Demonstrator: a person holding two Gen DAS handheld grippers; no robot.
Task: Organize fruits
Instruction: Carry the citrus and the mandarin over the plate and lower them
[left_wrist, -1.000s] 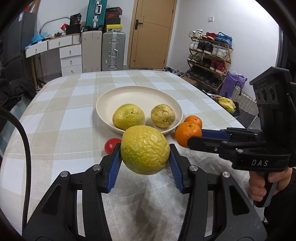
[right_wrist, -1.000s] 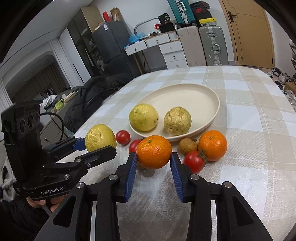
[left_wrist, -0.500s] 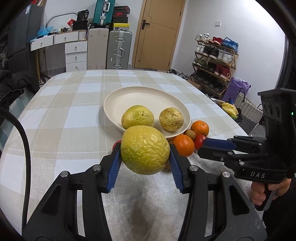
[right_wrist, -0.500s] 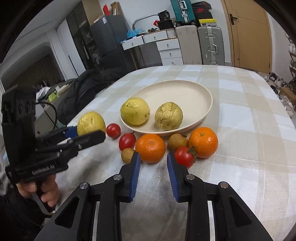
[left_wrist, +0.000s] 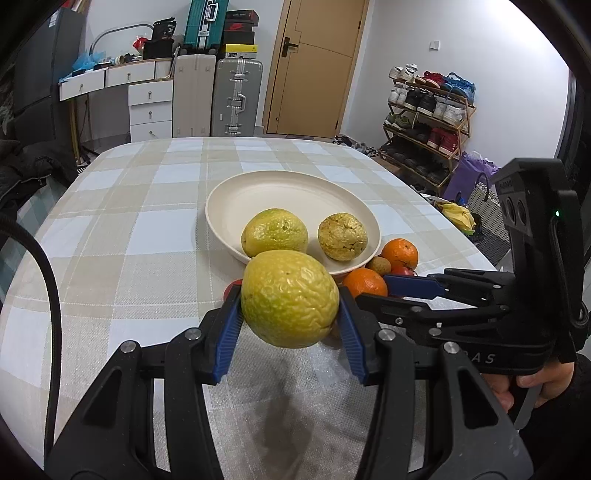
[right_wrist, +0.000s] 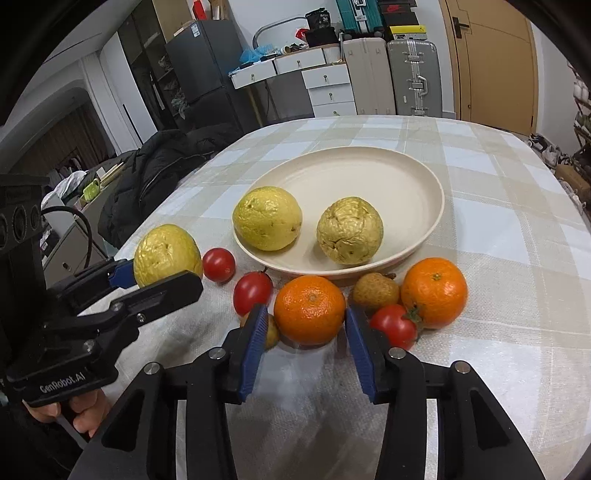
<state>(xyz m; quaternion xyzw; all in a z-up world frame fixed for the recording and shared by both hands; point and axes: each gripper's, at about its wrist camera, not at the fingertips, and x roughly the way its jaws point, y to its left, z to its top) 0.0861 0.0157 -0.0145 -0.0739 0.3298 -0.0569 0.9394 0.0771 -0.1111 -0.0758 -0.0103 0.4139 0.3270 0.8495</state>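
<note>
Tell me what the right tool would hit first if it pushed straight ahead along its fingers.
The nearer orange: it sits between the opening fingers of the right tool, which do not seem to press it. Straight beyond it comes the plate rim, though depth is hard to judge.

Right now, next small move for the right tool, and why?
Probably close the right tool on the round orange tangerine: its jaws are opening, the fruit sits between the blue pads untouched on the checked cloth. The left tool already holds a wrinkled yellow fruit.
</note>
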